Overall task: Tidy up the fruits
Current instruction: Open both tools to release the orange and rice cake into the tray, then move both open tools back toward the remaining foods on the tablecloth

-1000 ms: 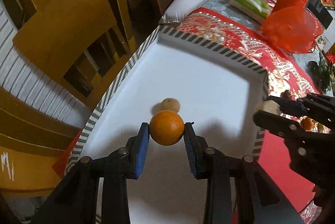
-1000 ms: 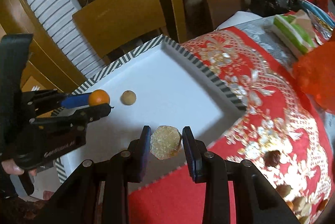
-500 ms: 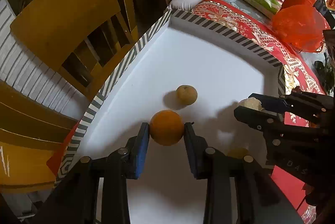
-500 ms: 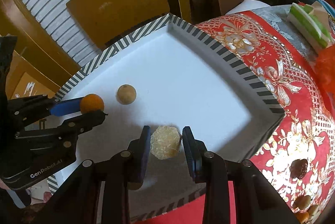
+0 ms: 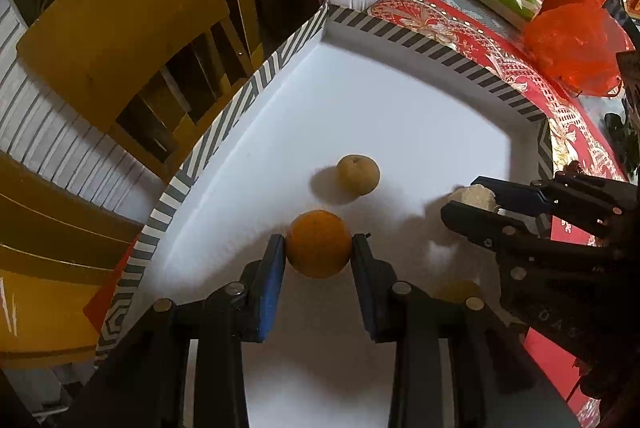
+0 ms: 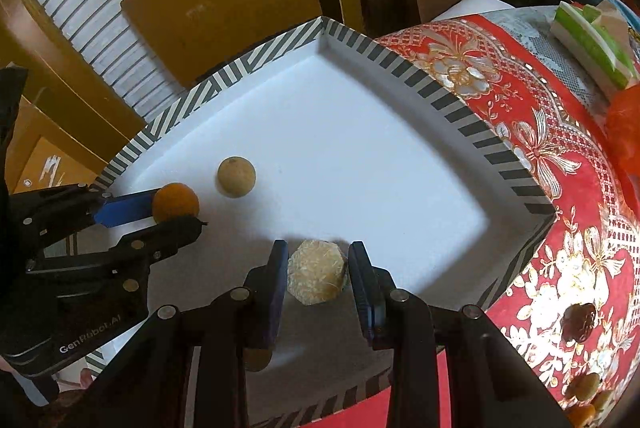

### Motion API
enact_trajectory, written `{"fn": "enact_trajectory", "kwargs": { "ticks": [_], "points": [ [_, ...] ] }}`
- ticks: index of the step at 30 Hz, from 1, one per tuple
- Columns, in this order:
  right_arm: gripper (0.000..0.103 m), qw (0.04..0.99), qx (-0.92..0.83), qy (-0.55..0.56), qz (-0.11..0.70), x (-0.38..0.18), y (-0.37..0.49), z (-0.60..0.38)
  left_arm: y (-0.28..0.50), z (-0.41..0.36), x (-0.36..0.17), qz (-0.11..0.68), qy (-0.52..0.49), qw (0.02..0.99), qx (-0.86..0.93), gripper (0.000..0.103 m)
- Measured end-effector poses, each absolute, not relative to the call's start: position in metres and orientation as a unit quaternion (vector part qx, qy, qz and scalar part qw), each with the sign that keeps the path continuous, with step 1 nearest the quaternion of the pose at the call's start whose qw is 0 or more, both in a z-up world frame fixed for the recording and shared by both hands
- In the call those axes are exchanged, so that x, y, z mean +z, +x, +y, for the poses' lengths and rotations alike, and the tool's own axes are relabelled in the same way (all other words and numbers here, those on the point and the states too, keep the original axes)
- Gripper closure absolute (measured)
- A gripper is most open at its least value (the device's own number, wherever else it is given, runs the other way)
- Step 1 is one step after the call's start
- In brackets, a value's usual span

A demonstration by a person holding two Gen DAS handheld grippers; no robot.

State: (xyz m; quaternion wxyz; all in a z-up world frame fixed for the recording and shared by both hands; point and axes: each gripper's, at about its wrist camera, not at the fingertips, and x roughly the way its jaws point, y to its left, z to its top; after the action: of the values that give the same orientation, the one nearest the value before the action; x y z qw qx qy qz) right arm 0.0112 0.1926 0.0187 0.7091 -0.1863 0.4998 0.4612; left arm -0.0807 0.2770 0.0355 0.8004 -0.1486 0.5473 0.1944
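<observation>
Orange [image 5: 319, 243] clamped in left gripper [image 5: 319, 248], pale rough-peeled fruit [image 6: 316, 277] pinched in right gripper [image 6: 318, 278]. Both lower than a second ago, now low over white tray [image 6: 360, 156]: probably ready to release. Brown round fruit [image 5: 357, 175] just beyond orange. Striped rim [image 5: 436, 46] well clear, open floor ahead.

orange [image 5: 318, 243], tan fruit [image 5: 357, 174], pale rough fruit [image 6: 316, 271] over white tray [image 6: 360, 132].
</observation>
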Motion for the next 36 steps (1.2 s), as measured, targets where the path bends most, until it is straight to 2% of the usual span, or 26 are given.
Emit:
{"fn": "enact_trajectory", "kwargs": {
  "ticks": [5, 7, 9, 13, 15, 17, 20, 23, 36],
  "points": [
    [0.068, 0.710, 0.461, -0.188, 0.499, 0.017, 0.011, 0.194, -0.080, 0.277, 0.036, 0.544, -0.149, 0.801, 0.199, 0.070],
    [0.068, 0.709, 0.462, -0.188, 0.498, 0.017, 0.011, 0.194, -0.080, 0.277, 0.037, 0.542, -0.149, 0.802, 0.201, 0.067],
    [0.068, 0.709, 0.461, -0.185, 0.500, 0.018, 0.011, 0.193, -0.080, 0.277, 0.038, 0.541, -0.146, 0.803, 0.205, 0.053],
    [0.068, 0.715, 0.464, -0.173, 0.493, 0.028, 0.012, 0.186, -0.082, 0.277, 0.045, 0.532, -0.145, 0.806, 0.212, 0.044],
    [0.060, 0.721, 0.465, -0.165, 0.487, 0.036, 0.013, 0.180, -0.082, 0.275, 0.051, 0.527, -0.141, 0.810, 0.217, 0.038],
    [0.059, 0.726, 0.466, -0.157, 0.481, 0.045, 0.013, 0.172, -0.082, 0.272, 0.059, 0.519, -0.137, 0.815, 0.218, 0.037],
    [0.057, 0.737, 0.464, -0.141, 0.472, 0.058, 0.015, 0.160, -0.081, 0.265, 0.071, 0.508, -0.128, 0.823, 0.221, 0.029],
    [0.052, 0.747, 0.457, -0.133, 0.464, 0.070, 0.017, 0.143, -0.078, 0.253, 0.082, 0.500, -0.118, 0.831, 0.216, 0.027],
    [0.043, 0.787, 0.386, -0.092, 0.472, 0.086, 0.031, 0.029, -0.049, 0.162, 0.103, 0.492, -0.081, 0.852, 0.159, 0.023]
  ]
}}
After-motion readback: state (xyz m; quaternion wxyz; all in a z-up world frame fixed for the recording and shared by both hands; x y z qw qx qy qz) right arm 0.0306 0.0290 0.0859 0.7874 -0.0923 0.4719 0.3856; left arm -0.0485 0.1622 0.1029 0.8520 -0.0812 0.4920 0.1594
